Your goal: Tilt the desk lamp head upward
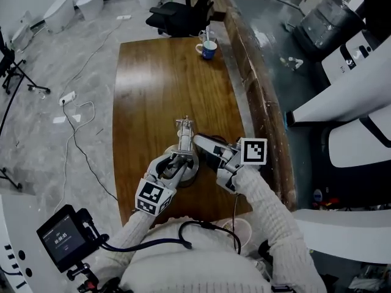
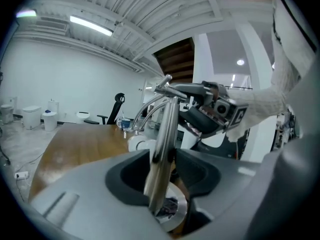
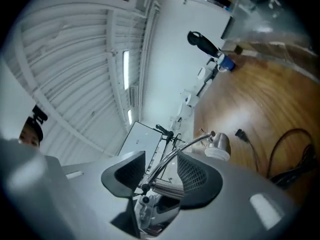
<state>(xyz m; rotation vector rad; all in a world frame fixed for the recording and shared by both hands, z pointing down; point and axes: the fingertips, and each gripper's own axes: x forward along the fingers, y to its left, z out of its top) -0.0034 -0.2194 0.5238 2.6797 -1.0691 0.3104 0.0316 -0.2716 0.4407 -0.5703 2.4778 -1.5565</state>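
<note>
A slim chrome desk lamp [image 1: 183,140] stands on the near part of the long brown wooden surface [image 1: 159,78], close in front of the person. Its round silver base [image 1: 190,174] rests flat on the wood.

The left gripper [image 1: 176,165] is set low at the lamp, just above the base. In the left gripper view the lamp's upright chrome post [image 2: 163,139] rises between the two dark pads of the left gripper [image 2: 163,173]. The jaws stand wide apart, with a clear gap on the left side of the post, so the gripper surrounds the post without clamping it. The base [image 2: 176,208] shows beneath the jaws.

The right gripper [image 1: 199,143] reaches in from the person's right, higher on the lamp, near the top of the post. In the right gripper view the curved chrome arm [image 3: 172,158] of the lamp passes between the pads of the right gripper [image 3: 161,176], which also stand apart with space on both sides of the arm; nothing is pinched. The arm arches away to the small silver lamp head [image 3: 218,145], whose white face is turned down toward the wood.

A black cable [image 3: 287,146] lies on the surface beyond the head. A blue and white mug [image 1: 208,49] sits at the far end, well apart from the lamp.
</note>
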